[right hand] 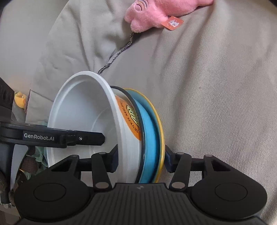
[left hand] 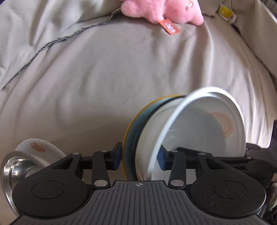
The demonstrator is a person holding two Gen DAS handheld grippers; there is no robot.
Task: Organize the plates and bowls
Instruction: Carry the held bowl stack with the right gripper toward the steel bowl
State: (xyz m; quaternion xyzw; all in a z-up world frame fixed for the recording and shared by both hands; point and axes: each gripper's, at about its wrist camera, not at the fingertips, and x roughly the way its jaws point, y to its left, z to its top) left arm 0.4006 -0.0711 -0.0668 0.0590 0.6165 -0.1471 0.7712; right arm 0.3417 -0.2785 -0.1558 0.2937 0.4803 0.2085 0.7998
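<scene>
A stack of dishes stands on edge above the beige bedding: a white bowl (left hand: 188,124) with an orange label, nested in a blue plate with a yellow rim (left hand: 129,131). My left gripper (left hand: 139,158) is shut on the stack's rim. My right gripper (right hand: 141,158) is shut on the same stack, over the white bowl (right hand: 83,110) and the blue plate (right hand: 150,138). The left gripper's finger (right hand: 83,137) reaches into the bowl in the right wrist view. A steel bowl (left hand: 15,169) and a white flowered bowl (left hand: 39,147) lie at the lower left.
A pink plush toy (left hand: 161,10) with an orange tag lies at the far edge of the bedding; it also shows in the right wrist view (right hand: 155,12). The wrinkled beige cover (left hand: 103,77) spreads across the middle. A small yellow object (right hand: 19,100) sits at the left.
</scene>
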